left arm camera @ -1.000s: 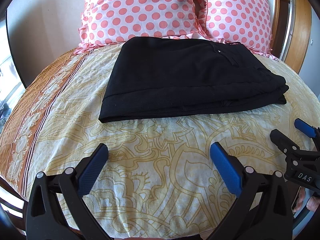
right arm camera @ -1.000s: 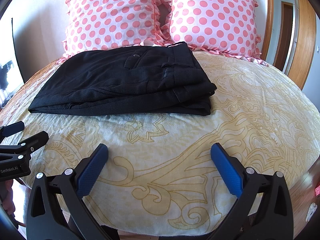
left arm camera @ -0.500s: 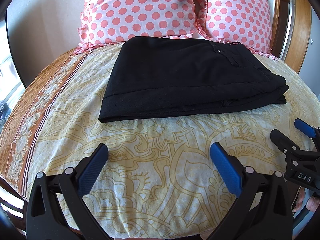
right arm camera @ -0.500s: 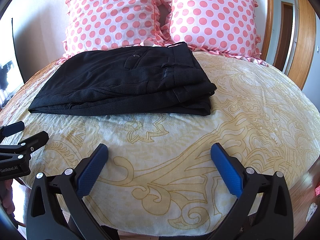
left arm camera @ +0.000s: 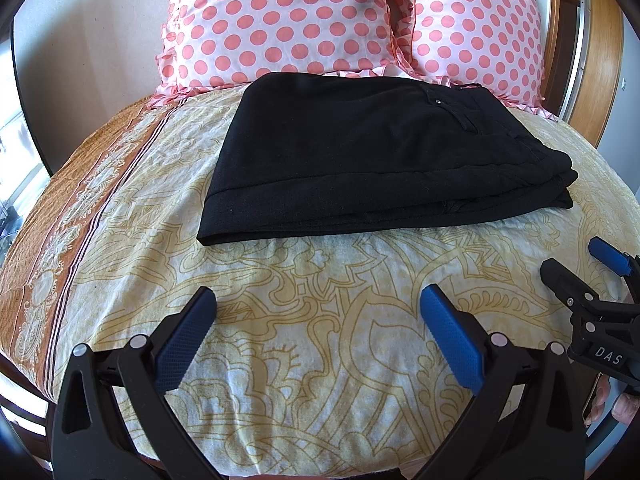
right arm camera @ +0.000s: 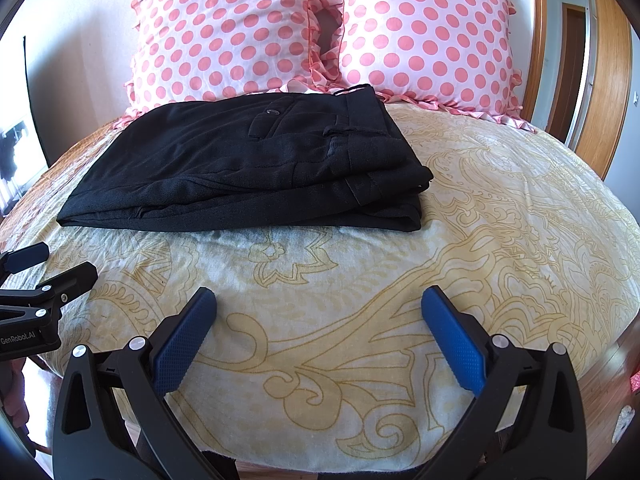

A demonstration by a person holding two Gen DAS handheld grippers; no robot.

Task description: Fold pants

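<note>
The bed point(left arm camera: 320, 280), covered with a cream sheet printed in yellow scrollwork and edged on your left by an orange-brown patterned border, fills most of both views. At its head, two pink pillows with coral polka dots and frilled edges stand side by side against the wall: one on the left point(left arm camera: 276, 20) and one on the right point(left arm camera: 476, 28), their ruffles touching in the middle.

In front of those pillows you have the black trousers point(left arm camera: 372, 152), folded into a flat rectangular stack on the sheet. The far edge of the stack lies just at the pillows' lower frills. From your right wrist camera the trousers point(right arm camera: 248, 168) show a buttoned back pocket and belt loops on top, with the waistband end toward your right and the layered folds visible along the near edge. The stack lies well apart from both tools, with bare sheet between.

Your left gripper point(left arm camera: 318, 320) hangs over the near part of the sheet with its blue-padded fingers spread wide and nothing between them. Your right gripper point(right arm camera: 319, 320) is likewise low over the near sheet, its fingers wide apart and empty. Each tool shows at the edge of the other's view: the right gripper point(left arm camera: 580, 272) and the left gripper point(right arm camera: 52, 264).

A fingertip point(left arm camera: 600, 400) of your right hand shows beneath the right tool's body.
</note>
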